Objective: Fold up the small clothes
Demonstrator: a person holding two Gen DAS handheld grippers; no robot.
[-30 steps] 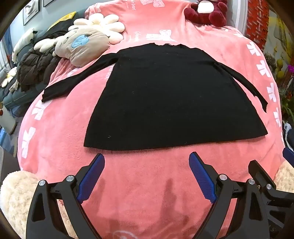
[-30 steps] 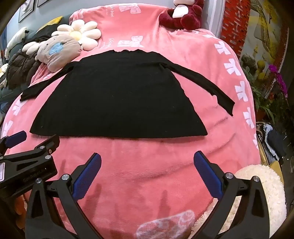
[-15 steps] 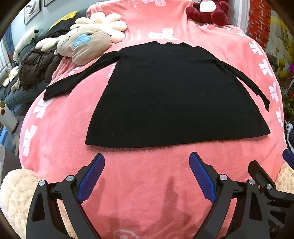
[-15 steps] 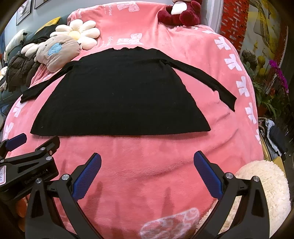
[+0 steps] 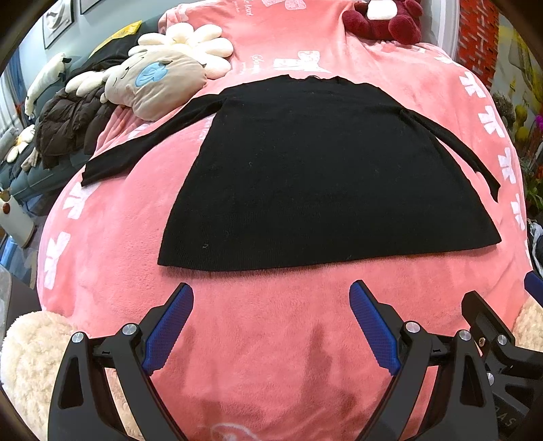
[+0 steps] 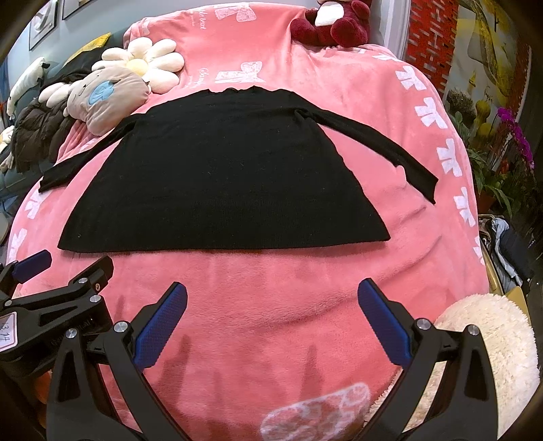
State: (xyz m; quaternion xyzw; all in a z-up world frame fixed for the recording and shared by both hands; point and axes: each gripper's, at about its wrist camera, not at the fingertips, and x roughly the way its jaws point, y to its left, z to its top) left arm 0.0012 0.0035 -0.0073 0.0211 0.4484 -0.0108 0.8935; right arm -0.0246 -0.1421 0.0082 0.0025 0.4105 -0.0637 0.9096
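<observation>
A black long-sleeved knit top (image 5: 319, 169) (image 6: 224, 183) lies flat on a pink plush blanket (image 5: 271, 339) (image 6: 271, 305), hem towards me, both sleeves spread outward. My left gripper (image 5: 271, 305) hovers open just short of the hem, nothing between its blue pads. My right gripper (image 6: 271, 305) is also open and empty, a little short of the hem's right half. The left gripper's black frame (image 6: 57, 302) shows at the left edge of the right wrist view, and the right gripper's frame (image 5: 492, 336) shows at the right of the left wrist view.
A beige plush pillow (image 5: 159, 84) and a flower cushion (image 5: 193, 44) lie at the blanket's far left, beside a dark puffer jacket (image 5: 68, 125). A dark red teddy (image 6: 332, 23) sits at the far edge. Cream fluffy fabric (image 6: 485, 336) lies at the near corners. Plants (image 6: 502, 159) stand to the right.
Both grippers have drifted slightly back or up, so the top sits a little lower and closer in each view. Both stay open and empty.
</observation>
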